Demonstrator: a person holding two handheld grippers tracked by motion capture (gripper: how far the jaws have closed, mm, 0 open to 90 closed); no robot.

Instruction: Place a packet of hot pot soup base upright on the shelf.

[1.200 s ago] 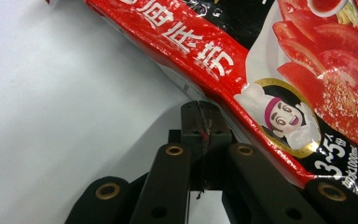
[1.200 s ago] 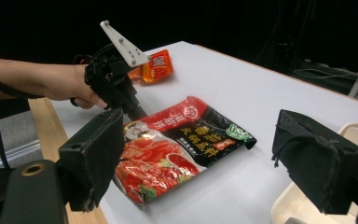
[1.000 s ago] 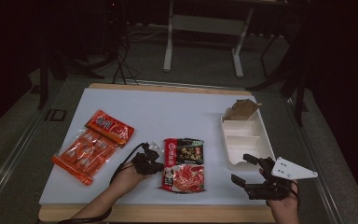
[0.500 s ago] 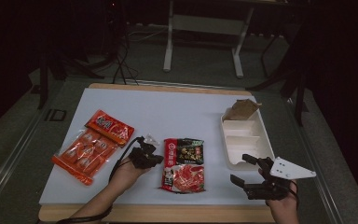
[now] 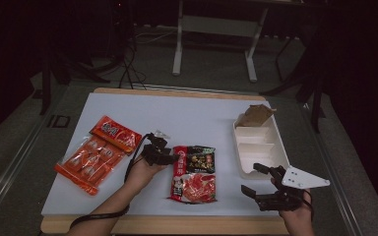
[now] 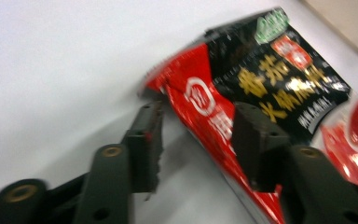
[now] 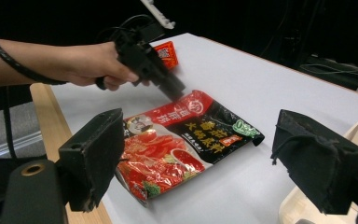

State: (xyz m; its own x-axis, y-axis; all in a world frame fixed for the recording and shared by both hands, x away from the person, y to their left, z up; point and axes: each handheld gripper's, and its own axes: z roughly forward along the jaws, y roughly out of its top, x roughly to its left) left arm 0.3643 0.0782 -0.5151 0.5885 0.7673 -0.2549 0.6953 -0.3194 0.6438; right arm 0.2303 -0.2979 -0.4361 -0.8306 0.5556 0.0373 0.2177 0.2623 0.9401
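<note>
A red and black food packet (image 5: pixel 194 173) lies flat near the table's front middle. My left gripper (image 5: pixel 170 158) is at its upper left corner. In the left gripper view the jaws have just been opening. They stand apart on either side of the packet's (image 6: pixel 279 88) red edge, one over the table, one over the wrapper, and neither pad presses on it. My right gripper (image 5: pixel 250 178) rests low at the front right, wide open with nothing between its jaws. In its view the packet (image 7: pixel 182 140) lies ahead, with the left gripper (image 7: pixel 168 86) at its far corner.
Orange snack packets (image 5: pixel 98 152) lie at the left of the white table top. A white compartment tray (image 5: pixel 261 147) sits at the right, with a brown paper bag (image 5: pixel 254 116) at its far end. The wooden table edge (image 5: pixel 177 223) runs along the front.
The left gripper has shifted a little farther from the front edge along the packet's left side, and its jaws have parted. The right gripper and the packet have stayed put.
</note>
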